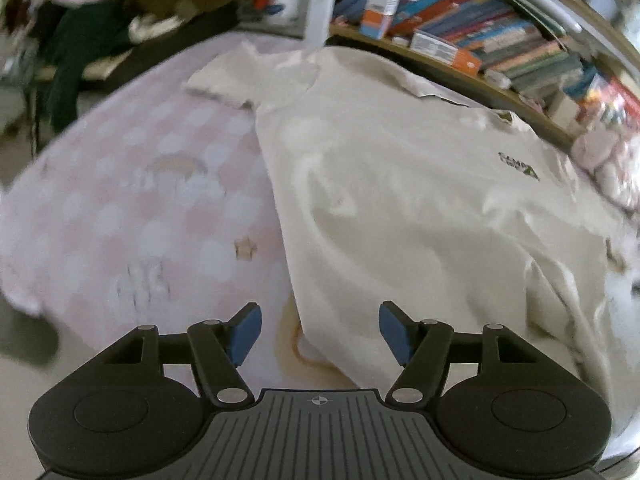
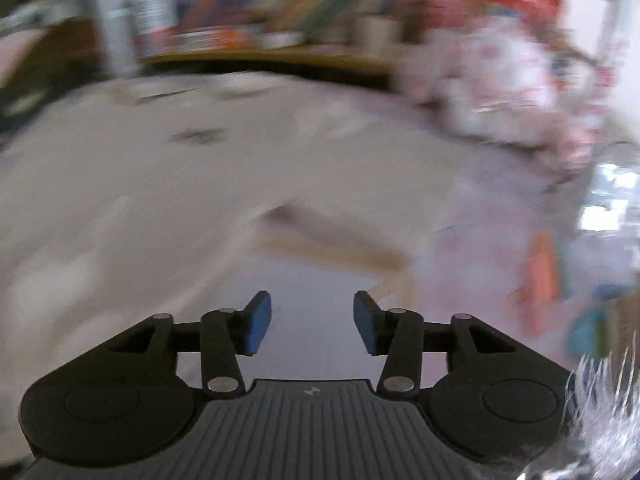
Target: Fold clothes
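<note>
A cream T-shirt lies spread flat on the pink checked bed cover, near a bookshelf at the far right, while the left hand-held gripper and right hand-held gripper both hover with jaws apart, holding nothing.

Home bedroom, pink checked bedsheet, crowded bookshelf beside the bed

Right gripper empty-fingered above blurred cream shirt
</note>
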The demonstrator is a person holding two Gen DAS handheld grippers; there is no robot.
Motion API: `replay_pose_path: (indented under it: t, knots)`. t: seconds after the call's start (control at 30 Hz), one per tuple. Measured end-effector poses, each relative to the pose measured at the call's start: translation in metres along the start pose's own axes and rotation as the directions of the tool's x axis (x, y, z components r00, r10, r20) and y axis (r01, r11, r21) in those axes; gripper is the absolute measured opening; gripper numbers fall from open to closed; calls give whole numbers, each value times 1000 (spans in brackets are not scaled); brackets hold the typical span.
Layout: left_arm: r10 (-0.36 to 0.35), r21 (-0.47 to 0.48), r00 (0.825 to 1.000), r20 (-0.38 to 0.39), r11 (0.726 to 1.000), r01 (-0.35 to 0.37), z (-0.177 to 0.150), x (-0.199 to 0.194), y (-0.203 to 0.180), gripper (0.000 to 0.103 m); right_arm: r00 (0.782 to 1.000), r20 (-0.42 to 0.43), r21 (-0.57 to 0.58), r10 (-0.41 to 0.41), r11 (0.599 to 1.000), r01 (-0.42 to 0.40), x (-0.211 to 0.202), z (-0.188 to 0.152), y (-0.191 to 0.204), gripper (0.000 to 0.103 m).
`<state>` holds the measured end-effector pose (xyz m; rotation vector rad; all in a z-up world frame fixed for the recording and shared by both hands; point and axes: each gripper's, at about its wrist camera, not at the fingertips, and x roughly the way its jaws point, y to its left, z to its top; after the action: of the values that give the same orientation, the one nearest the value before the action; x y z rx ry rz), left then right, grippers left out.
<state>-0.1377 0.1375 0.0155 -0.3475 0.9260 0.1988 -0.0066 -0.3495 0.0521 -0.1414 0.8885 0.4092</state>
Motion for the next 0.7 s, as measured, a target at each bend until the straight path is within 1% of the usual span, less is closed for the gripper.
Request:
replay_pose_path:
  t: [0.07,0.1,0.17,0.23,0.27,0.3,0.33,0.37,0.43,0.47,0.5,0.53,0.57,0.6,0.63,0.7]
  knots:
    - [-8,-37,1000,7,999,8,-7,-1,-2,66,992,-10,-69,123,990,-123,-18,-19,21,47]
    - [-11,-54,1000,11,998,12,-11,-1,-2,66,986,-20,-95,163,982,-164,-25,-27,31,47]
    - [-18,-89,1000,19,996,19,-19,-2,-4,65,972,-46,-126,231,964,-235,-38,-40,46,48]
    - [-6,-116,1000,13,993,7,-23,0,-6,60,958,-73,-115,277,952,-284,-46,-49,55,52]
    - [5,-122,1000,20,993,-2,-25,0,-7,51,951,-88,-115,297,945,-305,-48,-54,59,53]
    - [-3,-121,1000,15,993,5,-26,0,-8,33,946,-102,-130,308,939,-319,-49,-57,63,53]
    - [-13,-118,1000,9,993,14,-26,1,-9,22,941,-116,-145,318,932,-333,-49,-60,67,53]
    - [-20,-113,1000,4,993,20,-25,0,-10,2,937,-136,-175,321,923,-341,-49,-64,72,53]
    - [-32,-103,999,-5,994,31,-22,-2,-11,1,932,-162,-228,325,906,-356,-49,-73,82,52]
    - [-18,-93,1000,15,995,20,-17,-8,-10,0,929,-172,-247,327,899,-362,-47,-76,85,49]
    - [-2,-82,999,38,997,5,-10,-14,-9,0,927,-182,-266,329,891,-368,-45,-78,88,38]
    - [14,-72,998,62,997,-10,-4,-20,-8,0,927,-188,-276,325,888,-368,-41,-78,88,16]
    - [30,-62,996,86,998,-25,2,-26,-7,0,926,-195,-286,322,885,-368,-38,-77,89,10]
    - [45,-52,993,110,998,-40,8,-33,-6,0,934,-171,-273,312,896,-350,-37,-73,86,9]
    - [60,-42,989,134,998,-55,14,-39,-5,1,934,-133,-211,332,911,-354,-37,-65,78,8]
    - [60,8,987,147,998,-62,32,-35,-12,1,931,-53,-82,362,927,-365,-37,-49,61,8]
